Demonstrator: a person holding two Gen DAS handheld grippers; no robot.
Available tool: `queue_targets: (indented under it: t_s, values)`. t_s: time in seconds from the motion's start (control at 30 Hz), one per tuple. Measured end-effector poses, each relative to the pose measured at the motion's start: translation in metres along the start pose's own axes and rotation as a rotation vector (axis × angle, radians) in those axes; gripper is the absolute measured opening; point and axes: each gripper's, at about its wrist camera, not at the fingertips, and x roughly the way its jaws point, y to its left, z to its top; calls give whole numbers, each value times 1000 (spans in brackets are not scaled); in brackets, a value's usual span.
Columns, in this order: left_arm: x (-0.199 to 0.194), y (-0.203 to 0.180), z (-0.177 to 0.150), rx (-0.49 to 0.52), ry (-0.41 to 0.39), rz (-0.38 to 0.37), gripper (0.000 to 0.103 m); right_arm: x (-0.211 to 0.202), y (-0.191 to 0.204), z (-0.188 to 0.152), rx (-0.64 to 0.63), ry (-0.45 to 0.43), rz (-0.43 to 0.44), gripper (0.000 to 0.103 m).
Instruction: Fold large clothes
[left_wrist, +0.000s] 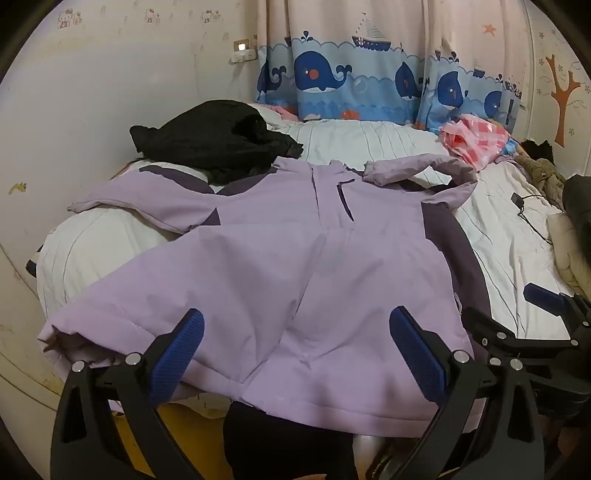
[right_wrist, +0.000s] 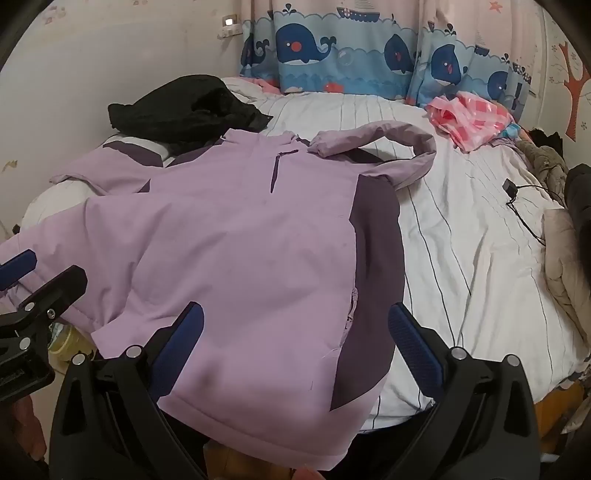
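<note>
Right, both tools are up over the near edge of the bed (left_wrist: 369, 140), angled down at the lilac jacket (left_wrist: 280, 266). My left gripper (left_wrist: 295, 354) has its jaws spread wide, blue pads (left_wrist: 177, 354) well apart, with nothing clamped between them; the hem sits below and between them, unpinched. My right gripper (right_wrist: 295, 347) is the same story: jaws wide, holding nothing, hanging over the jacket's lower right corner where the dark purple side panel (right_wrist: 373, 280) runs down. The jacket lies front-up on the striped white sheet (right_wrist: 461, 236), hem toward me, collar away. Its right sleeve (right_wrist: 388, 144) curls in an arc across the sheet near the collar; the left sleeve (left_wrist: 122, 199) stretches out to the side. A black garment (left_wrist: 210, 140) is heaped just beyond the left shoulder, touching it.
</note>
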Motion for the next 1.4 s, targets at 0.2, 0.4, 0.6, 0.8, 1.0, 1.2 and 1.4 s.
queue_targets:
  t_s: [0.2, 0.4, 0.6, 0.8, 1.0, 1.2, 1.4]
  values:
    - [1, 1, 0, -9, 14, -5, 96, 2, 2, -1, 3, -3, 7, 96]
    - [7, 4, 0, -16, 32, -19, 96, 1, 2, -1, 5, 3, 11, 96]
    - [0, -4, -3, -12, 45, -26, 95, 3, 3, -1, 6, 6, 14, 96]
    - [11, 1, -8, -26, 61, -44, 95, 3, 3, -2, 8, 6, 14, 96]
    - [12, 3, -9, -25, 48, -76, 95, 4, 5, -3, 7, 8, 15, 96]
    - [7, 4, -6, -35, 7, -52, 95, 5, 6, -6, 8, 11, 19, 96]
    - [6, 10, -6, -47, -3, 8, 96, 5, 6, -5, 6, 13, 16, 96]
